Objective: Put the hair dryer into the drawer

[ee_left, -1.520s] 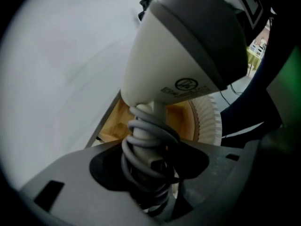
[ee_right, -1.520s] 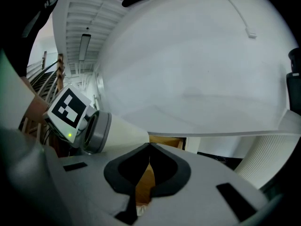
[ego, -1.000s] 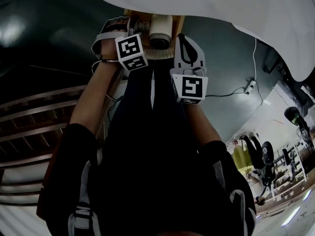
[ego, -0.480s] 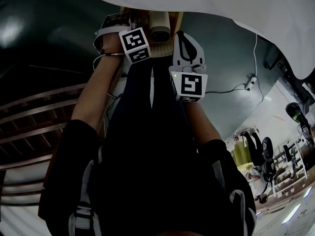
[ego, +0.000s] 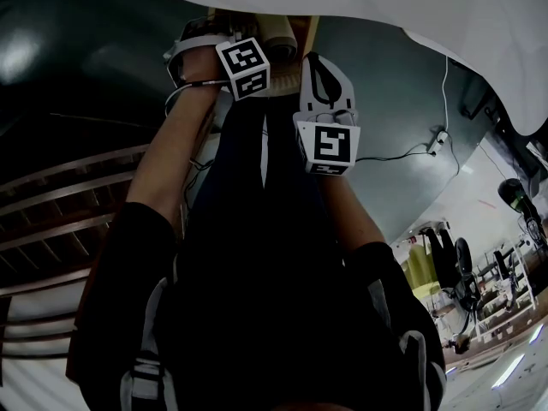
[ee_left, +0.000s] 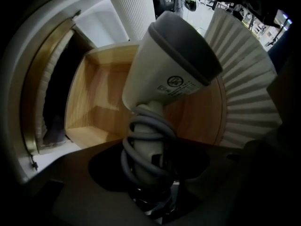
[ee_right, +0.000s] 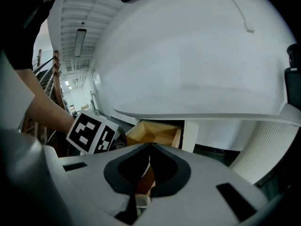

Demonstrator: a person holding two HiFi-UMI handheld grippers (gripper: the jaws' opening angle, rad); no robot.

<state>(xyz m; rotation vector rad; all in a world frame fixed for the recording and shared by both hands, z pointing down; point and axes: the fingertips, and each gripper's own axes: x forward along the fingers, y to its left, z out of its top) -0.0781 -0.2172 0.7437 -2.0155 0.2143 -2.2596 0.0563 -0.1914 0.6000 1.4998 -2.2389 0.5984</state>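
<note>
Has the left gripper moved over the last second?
Yes: in the head view the left gripper has shifted up-frame and rightward, closer to the white tabletop edge above it.

Cord-wrapped hair dryer [ee_left: 164, 74] in claw [ee_left: 148, 185], over drawer [ee_left: 94, 100].

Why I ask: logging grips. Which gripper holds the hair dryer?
The left gripper: it grips the hair dryer by its cord-wrapped handle; the right gripper is shut, empty.

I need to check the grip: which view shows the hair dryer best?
The left gripper view: the hair dryer is large and central, its cord wound round the handle, which the left claw holds above the open drawer. The head view shows only its end; the right gripper view shows none of it.
</note>
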